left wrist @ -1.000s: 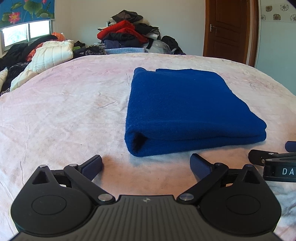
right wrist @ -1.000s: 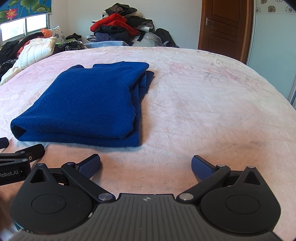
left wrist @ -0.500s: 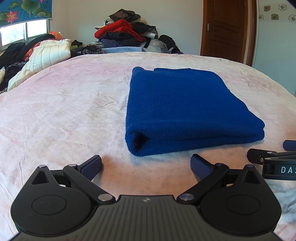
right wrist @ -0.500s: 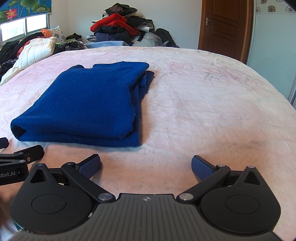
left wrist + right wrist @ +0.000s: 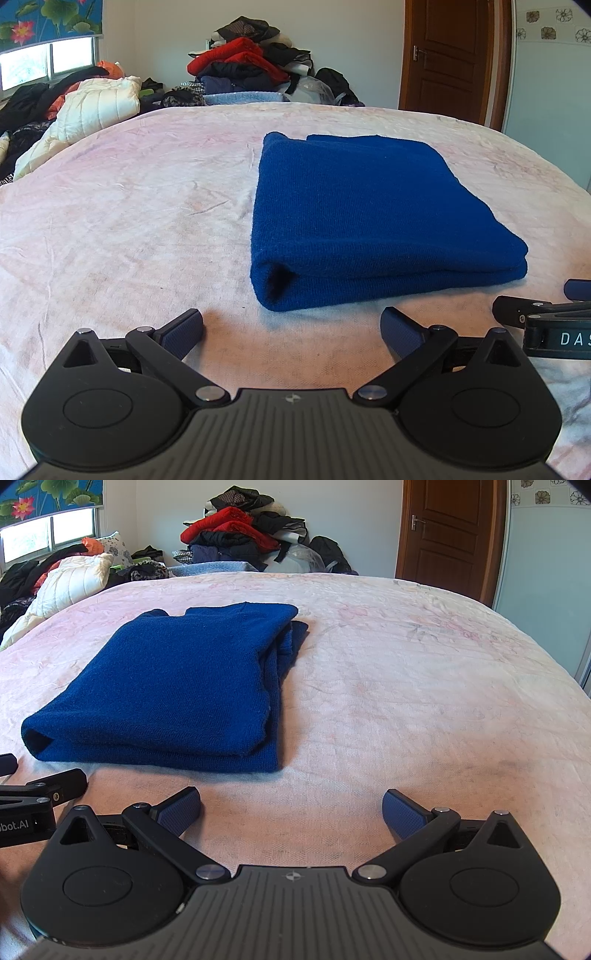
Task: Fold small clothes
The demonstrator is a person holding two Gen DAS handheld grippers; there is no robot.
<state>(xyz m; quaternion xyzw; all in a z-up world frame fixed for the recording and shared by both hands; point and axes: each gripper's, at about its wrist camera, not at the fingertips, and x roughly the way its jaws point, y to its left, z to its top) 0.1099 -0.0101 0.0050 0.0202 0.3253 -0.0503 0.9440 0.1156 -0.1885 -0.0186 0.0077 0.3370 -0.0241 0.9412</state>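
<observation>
Folded blue garment [image 5: 354,218] lying mid-bed on the pink bedspread [image 5: 129,229], left hand-held gripper [image 5: 291,328] and right hand-held gripper [image 5: 291,808] level, side by side near the bed's near edge, fingers spread wide, holding nothing

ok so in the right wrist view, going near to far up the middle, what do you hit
right gripper, open and empty → bare pink bedspread → folded blue garment, a little left of centre → pile of clothes against the wall

Right gripper [image 5: 554,325] reads "DAS"; left gripper [image 5: 22,812] reads "bot.AI"
</observation>
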